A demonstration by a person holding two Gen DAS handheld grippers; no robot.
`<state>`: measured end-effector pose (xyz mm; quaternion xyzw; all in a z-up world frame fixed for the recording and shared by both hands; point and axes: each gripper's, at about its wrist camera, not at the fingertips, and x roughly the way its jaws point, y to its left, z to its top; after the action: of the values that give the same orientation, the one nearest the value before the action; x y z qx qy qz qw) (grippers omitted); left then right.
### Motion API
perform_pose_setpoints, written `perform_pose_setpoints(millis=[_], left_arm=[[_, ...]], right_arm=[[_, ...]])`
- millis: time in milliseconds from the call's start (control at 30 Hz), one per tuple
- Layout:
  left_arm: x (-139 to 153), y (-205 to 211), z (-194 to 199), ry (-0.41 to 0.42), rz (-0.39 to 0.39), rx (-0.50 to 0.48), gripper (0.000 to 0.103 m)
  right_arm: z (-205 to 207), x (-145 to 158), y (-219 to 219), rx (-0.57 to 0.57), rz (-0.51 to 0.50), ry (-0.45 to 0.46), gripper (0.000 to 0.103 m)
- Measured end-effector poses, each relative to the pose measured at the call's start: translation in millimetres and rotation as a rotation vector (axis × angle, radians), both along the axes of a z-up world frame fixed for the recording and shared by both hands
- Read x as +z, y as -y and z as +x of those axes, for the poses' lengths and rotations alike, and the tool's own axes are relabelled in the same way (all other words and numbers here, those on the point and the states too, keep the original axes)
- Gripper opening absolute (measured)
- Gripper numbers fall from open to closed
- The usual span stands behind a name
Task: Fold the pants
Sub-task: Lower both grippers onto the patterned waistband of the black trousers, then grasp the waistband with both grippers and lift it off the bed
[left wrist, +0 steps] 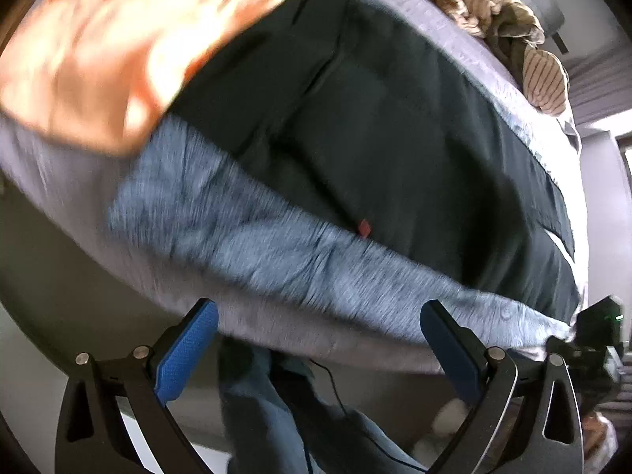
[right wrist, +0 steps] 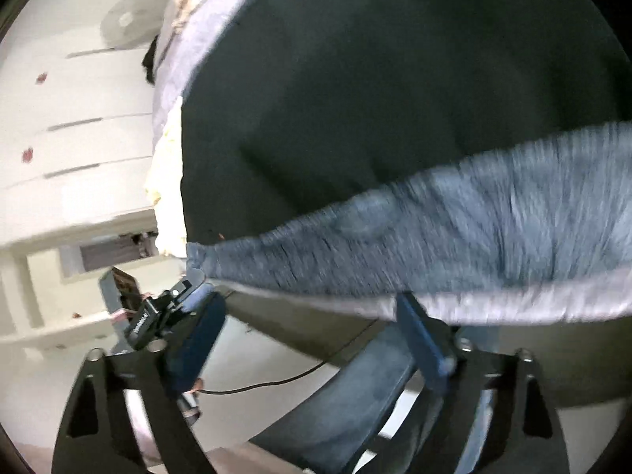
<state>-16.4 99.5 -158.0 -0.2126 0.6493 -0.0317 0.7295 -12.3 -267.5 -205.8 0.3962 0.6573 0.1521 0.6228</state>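
Observation:
Dark green pants (left wrist: 387, 126) lie flat across the bed, with a heathered blue-grey waistband (left wrist: 245, 237) along the near edge and a small red tag (left wrist: 364, 228) at its seam. My left gripper (left wrist: 320, 316) is open and empty, just short of the waistband at the bed's edge. In the right wrist view the same pants (right wrist: 375, 79) and waistband (right wrist: 454, 233) fill the frame. My right gripper (right wrist: 312, 312) is open and empty, its blue pads (right wrist: 424, 339) just below the waistband. Both views are motion-blurred.
The pants lie on a lavender bedsheet (left wrist: 316, 335). An orange patterned cloth (left wrist: 118, 39) lies at the far left, a striped beige blanket (left wrist: 493, 12) at the back. A person's jeans (left wrist: 268, 414) and a cable (right wrist: 268, 385) are below. White drawers (right wrist: 79, 138) stand left.

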Motion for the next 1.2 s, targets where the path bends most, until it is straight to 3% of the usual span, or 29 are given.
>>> perform_pose_setpoints(millis=[167,267,433,633,733,800,867,1000,1133,1200], left_arm=[[-15.9,1.2,1.7,-0.003,-0.035,0.009,0.103],[-3.2,3.0,12.0,0.052,-0.073,0.034,0.103],[21.1,10.1,33.2,0.138,-0.109,0.048,0.103],[-5.3,14.4,27.9,0.051,-0.043,0.046,0.102],[-14.0,11.1,23.9,0.022,-0.037,0.057,0.095],[-16.7,9.6,22.2,0.010,-0.021,0.058,0.083],[-19.7,8.9,23.4,-0.006,-0.012,0.061,0.078],[-18.5,6.7,27.8,0.002,-0.016,0.076,0.064],[-21.7,3.7,27.3,-0.002,-0.027,0.080,0.064],[-27.2,5.2,27.6,-0.014,-0.025,0.079,0.064]], right_arm=[[-11.6,-21.3,19.6,-0.103,-0.002,-0.054,0.079],[-5.1,-6.1,35.0,-0.193,0.057,0.025,0.079],[7.2,6.3,45.5,-0.216,0.062,0.086,0.079],[-6.0,-12.3,45.3,-0.245,0.075,0.024,0.079],[-12.9,-17.4,49.9,-0.253,0.072,0.000,0.079],[-16.6,-21.3,54.4,-0.268,0.073,-0.022,0.079],[-21.9,-22.7,58.9,-0.280,0.076,-0.037,0.079],[-19.6,-19.0,63.5,-0.315,0.096,-0.009,0.076],[-7.7,-16.3,64.6,-0.332,0.093,0.018,0.074],[-7.7,-25.8,63.4,-0.335,0.075,-0.017,0.062]])
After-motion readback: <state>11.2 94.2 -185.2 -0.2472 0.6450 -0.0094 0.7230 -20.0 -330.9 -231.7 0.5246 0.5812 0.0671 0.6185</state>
